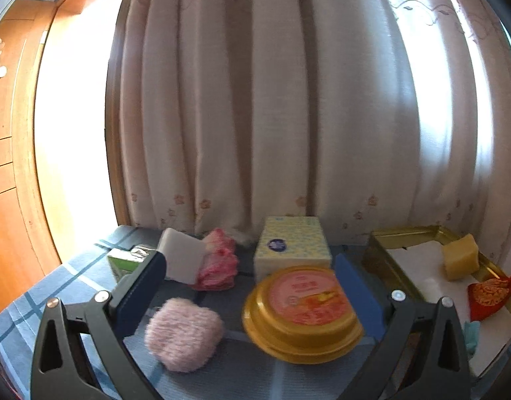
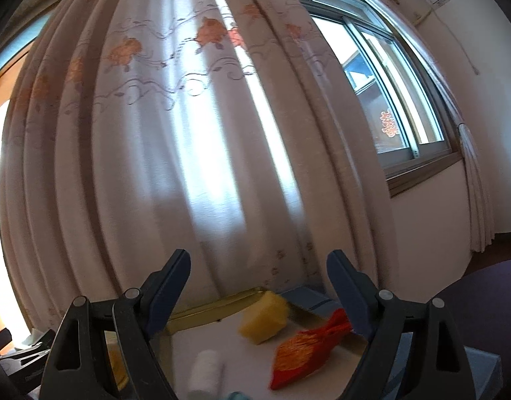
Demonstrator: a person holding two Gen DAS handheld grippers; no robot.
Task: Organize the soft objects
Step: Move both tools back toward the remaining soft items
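Pink plush puff (image 1: 184, 335), lower centre between left tongs (image 1: 252, 276), spread apart, empty: light, squashy, likely pinched across middle. Right tongs (image 2: 258, 286) likewise apart, above gold tray (image 2: 202, 310).

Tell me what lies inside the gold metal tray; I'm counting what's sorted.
Inside the gold metal tray: a yellow sponge block, a red-and-gold drawstring pouch and a white roll. The gripper fingers cover the tray's near corners.

One sponge (image 1: 461, 256), one pouch (image 1: 488, 296) (red), one puff (image 1: 184, 333).
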